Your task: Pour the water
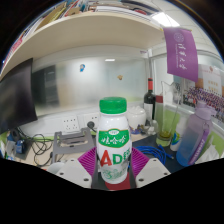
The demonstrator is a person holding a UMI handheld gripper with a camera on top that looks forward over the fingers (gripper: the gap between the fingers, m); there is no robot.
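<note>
A white plastic bottle point(113, 140) with a green cap and a green-and-red "AD" label stands upright between my fingers and fills the middle of the gripper view. My gripper point(113, 162) is shut on its lower half. The purple pads point(89, 160) press against the bottle on both sides. The bottle's base sits low between the fingers, and whatever lies under it is hidden. I see no receiving cup close to the bottle.
Beyond the bottle is a cluttered desk: a dark wine bottle point(150, 100), a green cup point(168, 122) and a lavender bottle point(193, 135) to the right, cables point(40, 150) and a dark monitor point(15, 95) to the left. A shelf runs overhead.
</note>
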